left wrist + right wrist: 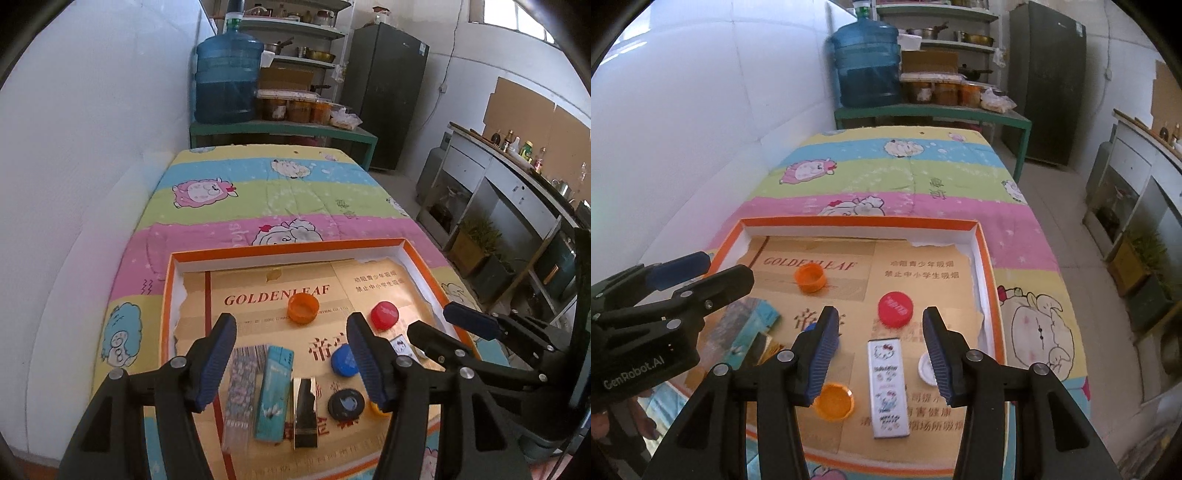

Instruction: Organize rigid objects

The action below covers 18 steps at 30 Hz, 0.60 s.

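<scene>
A shallow orange-rimmed box [284,246] [860,222] lined with gold paper lies on the bed. In it are an orange cap [303,308] [810,278], a red cap [385,314] [895,308], a blue cap [344,360], a black cap [346,404], an amber lid [833,401], a white cap [926,368], a teal lighter [274,393], a patterned lighter [242,391], a gold-black lighter [306,412] and a white Hello Kitty lighter [888,387]. My left gripper [291,362] is open and empty above the lighters. My right gripper [881,354] is open and empty above the white lighter.
The bed has a striped cartoon-sheep cover [280,192] and a white wall on its left. A green bench [280,131] with a blue water jug [227,79] stands beyond it. A dark fridge [388,92] and a counter [509,177] are to the right.
</scene>
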Motion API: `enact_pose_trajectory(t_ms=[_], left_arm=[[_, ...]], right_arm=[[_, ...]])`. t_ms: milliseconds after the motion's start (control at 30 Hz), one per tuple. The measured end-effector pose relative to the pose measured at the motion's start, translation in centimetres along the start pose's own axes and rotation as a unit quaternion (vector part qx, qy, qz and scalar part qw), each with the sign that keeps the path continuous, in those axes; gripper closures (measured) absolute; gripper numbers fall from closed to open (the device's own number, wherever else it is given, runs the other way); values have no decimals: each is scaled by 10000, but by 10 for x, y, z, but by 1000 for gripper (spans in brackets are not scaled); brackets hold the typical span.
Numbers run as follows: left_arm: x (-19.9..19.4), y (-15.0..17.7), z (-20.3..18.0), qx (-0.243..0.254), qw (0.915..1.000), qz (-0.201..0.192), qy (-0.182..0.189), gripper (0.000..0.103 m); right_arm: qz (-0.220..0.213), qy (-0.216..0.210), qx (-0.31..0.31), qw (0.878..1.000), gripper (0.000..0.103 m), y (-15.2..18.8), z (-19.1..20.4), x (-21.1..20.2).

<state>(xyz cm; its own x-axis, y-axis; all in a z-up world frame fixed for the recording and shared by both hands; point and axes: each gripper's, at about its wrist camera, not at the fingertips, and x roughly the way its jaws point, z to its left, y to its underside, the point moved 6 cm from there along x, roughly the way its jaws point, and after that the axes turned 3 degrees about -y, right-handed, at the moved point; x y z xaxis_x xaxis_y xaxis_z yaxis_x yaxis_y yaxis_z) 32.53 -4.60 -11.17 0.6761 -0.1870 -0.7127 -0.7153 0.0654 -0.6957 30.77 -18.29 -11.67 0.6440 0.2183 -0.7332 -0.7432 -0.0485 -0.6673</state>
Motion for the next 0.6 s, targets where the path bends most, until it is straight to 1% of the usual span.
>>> enact_pose_trajectory(t_ms=[600], left_arm=[[-45, 12, -3, -45, 9997, -249, 26, 41]], right_arm=[[-304, 44, -70, 9995, 54, 7, 18, -51]])
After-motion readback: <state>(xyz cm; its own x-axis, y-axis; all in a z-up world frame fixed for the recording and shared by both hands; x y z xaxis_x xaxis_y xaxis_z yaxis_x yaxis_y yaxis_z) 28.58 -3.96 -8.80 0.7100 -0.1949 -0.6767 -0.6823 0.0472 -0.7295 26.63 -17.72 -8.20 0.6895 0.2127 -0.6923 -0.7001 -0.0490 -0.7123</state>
